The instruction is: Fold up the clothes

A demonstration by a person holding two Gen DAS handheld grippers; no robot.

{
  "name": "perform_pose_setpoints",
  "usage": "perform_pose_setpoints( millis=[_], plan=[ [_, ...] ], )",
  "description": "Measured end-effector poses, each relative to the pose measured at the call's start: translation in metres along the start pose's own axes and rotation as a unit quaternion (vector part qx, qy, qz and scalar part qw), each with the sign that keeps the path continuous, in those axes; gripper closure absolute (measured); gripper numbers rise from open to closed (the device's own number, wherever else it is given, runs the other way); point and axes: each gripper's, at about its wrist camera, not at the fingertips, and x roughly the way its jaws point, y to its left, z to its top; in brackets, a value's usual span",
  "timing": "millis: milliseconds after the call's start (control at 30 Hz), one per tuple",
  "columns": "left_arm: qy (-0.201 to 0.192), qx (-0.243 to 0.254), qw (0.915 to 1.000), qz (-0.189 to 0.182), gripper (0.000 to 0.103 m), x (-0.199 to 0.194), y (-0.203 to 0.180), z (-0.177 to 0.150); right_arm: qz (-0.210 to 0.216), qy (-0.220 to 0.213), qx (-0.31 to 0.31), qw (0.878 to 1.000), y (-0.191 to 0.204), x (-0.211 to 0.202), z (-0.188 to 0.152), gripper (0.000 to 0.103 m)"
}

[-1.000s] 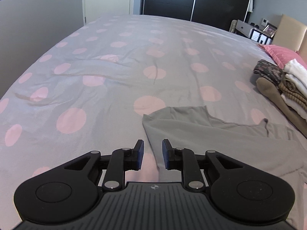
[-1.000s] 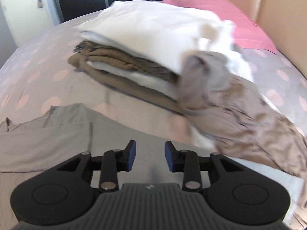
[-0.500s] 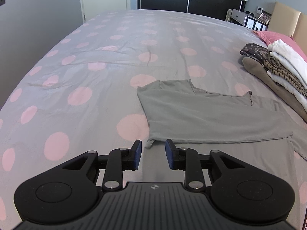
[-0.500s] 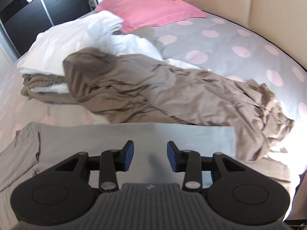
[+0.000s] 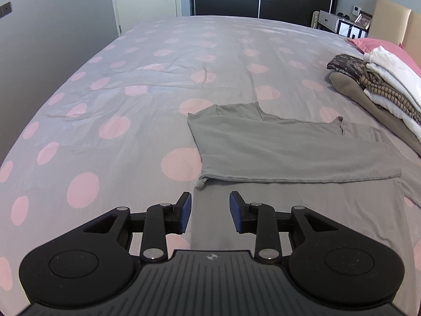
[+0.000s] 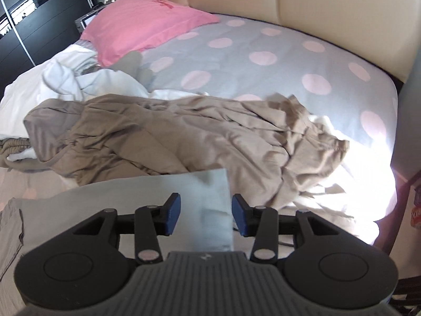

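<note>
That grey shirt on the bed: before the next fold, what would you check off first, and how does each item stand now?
1. Grey shirt lies flat on the bedspread, one side already folded over: ok.
2. Left hand-held gripper holds nothing, its jaws opening over the shirt's near edge: ok.
3. Right hand-held gripper holds nothing, its jaws opening above the shirt's corner: ok.
4. Room to fold: the crumpled brown garment lies right against the shirt's corner: not ok.
5. Folded stack stands clear of the shirt: ok.
6. Shirt's nearest hem, hidden below the grippers: cannot tell.

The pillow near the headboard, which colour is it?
The pillow is plain pink; the right wrist view shows it best.
</note>
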Motion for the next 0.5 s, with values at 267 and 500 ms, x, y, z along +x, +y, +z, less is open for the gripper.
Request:
perform_pose_setpoints(
  millis=[267,500],
  plan=[
    [0.011,0.011,0.9999,0.004,0.073,0.006,-0.004,-0.005,0.014,0.050,0.068,0.996,-0.028,0.026,-0.006,0.065],
    [0.016,0.019,0.9997,0.005,0.073,0.010,-0.007,-0.007,0.026,0.060,0.077,0.995,-0.025,0.037,-0.010,0.089]
  ],
)
